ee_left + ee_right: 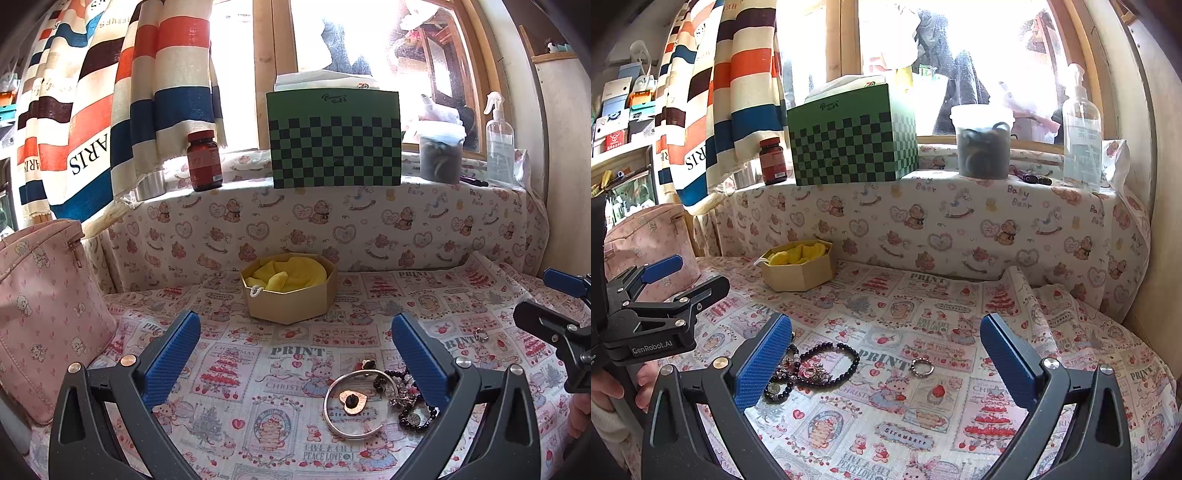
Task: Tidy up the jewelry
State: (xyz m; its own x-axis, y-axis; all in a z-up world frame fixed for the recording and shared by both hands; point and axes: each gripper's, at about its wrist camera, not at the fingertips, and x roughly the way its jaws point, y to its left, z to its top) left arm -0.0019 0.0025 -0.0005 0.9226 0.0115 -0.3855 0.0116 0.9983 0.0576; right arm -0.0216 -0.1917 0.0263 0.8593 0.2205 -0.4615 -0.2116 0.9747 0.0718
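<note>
Above the printed cloth (258, 369), both the left claw (291, 354) and right claw (886, 358) gape empty near the beaded bracelet (827, 363).

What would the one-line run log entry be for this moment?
left gripper: open, empty | right gripper: open, empty | silver bangle, bead bracelet, ring: on cloth | octagonal box: no jewelry visible

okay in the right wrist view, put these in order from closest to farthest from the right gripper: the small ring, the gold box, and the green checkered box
From the right gripper:
1. Small ring, on the cloth between its fingers.
2. Gold box, farther back, to the left.
3. Green checkered box, up on the windowsill.
</note>
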